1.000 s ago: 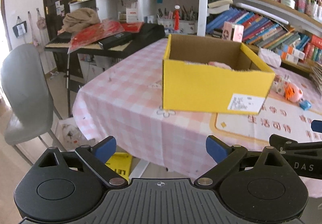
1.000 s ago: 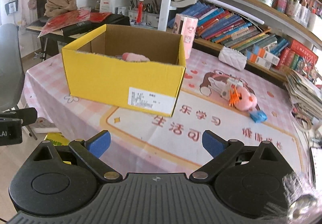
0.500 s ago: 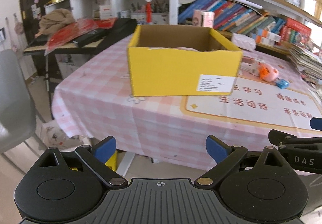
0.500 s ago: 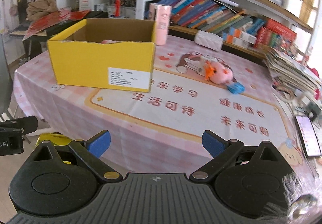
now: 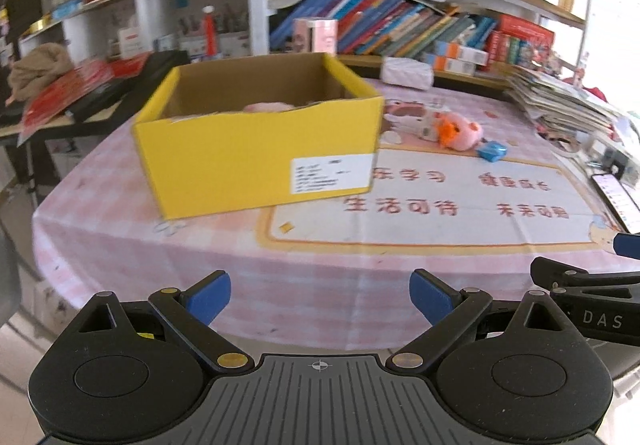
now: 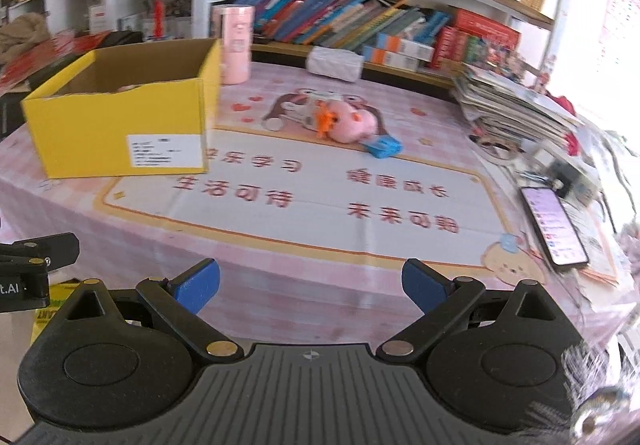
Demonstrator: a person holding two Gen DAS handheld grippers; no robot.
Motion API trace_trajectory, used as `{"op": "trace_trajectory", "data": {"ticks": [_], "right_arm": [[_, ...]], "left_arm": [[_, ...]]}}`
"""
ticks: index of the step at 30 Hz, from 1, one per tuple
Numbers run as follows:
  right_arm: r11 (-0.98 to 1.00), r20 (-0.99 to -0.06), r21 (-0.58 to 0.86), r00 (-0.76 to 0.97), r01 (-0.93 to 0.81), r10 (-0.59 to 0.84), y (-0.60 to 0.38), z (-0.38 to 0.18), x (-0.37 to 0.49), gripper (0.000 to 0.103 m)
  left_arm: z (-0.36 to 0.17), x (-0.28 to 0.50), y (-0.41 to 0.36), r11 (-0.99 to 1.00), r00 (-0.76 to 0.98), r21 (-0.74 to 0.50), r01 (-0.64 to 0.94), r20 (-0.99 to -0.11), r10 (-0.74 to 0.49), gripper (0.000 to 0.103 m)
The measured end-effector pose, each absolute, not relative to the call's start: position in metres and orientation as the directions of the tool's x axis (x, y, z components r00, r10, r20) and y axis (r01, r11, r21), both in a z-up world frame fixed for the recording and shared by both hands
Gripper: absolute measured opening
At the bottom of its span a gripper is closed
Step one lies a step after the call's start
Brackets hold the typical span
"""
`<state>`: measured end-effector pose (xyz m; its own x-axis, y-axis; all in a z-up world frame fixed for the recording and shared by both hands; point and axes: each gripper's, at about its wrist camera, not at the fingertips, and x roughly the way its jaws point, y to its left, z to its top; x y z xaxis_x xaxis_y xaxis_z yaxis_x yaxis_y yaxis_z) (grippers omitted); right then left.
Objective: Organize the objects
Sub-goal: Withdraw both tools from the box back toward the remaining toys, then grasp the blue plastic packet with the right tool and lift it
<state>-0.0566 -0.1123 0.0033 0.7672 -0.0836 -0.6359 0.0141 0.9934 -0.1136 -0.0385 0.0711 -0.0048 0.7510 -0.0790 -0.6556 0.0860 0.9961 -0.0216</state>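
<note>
Yellow box (image 5: pixel 256 149) sits on left part of pink table (image 6: pixel 304 241), something pink inside. Pink toy (image 6: pixel 352 121) lies right of box, well apart; small blue thing (image 6: pixel 383 146) touches toy. Your left gripper (image 5: pixel 320 295) spread wide, empty. Your right gripper (image 6: pixel 311 285) spread wide, empty. Both near table edge.

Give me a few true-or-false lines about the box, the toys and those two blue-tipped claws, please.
1. The yellow box is closed. False: its top is open, something pink inside.
2. Both grippers, left and right, are open and empty. True.
3. The pink toy lies in the box. False: it lies on the table, right of the box.
4. A small blue toy lies beside the pink toy. True.
5. A phone lies near the table's right edge. True.
</note>
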Motion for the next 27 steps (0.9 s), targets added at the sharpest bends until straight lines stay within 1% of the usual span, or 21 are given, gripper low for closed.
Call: {"op": "trace_trajectory", "data": {"ticks": [6,13,27], "right_arm": [[0.991,-0.631,-0.114,0.765,0.070,-0.127,-0.133,0.005,-0.049,0.098],[0.990,-0.631,-0.115,0.764,0.081,-0.135,-0.155,0.007,-0.024,0.098],[0.994,-0.637,-0.111,0.766,0.024,-0.090,-0.194,0.011,0.053,0.098]], "left_arm": [[-0.004,-0.019,0.050,0.991,0.752,-0.022,0.133,-0.649,-0.115,0.098],[0.001,0.005,0.028,0.989,0.758,-0.013,0.150,-0.640,-0.123,0.098],[-0.001,0.063,-0.018,0.988,0.751,-0.026,0.154,-0.647,-0.134,0.098]]}}
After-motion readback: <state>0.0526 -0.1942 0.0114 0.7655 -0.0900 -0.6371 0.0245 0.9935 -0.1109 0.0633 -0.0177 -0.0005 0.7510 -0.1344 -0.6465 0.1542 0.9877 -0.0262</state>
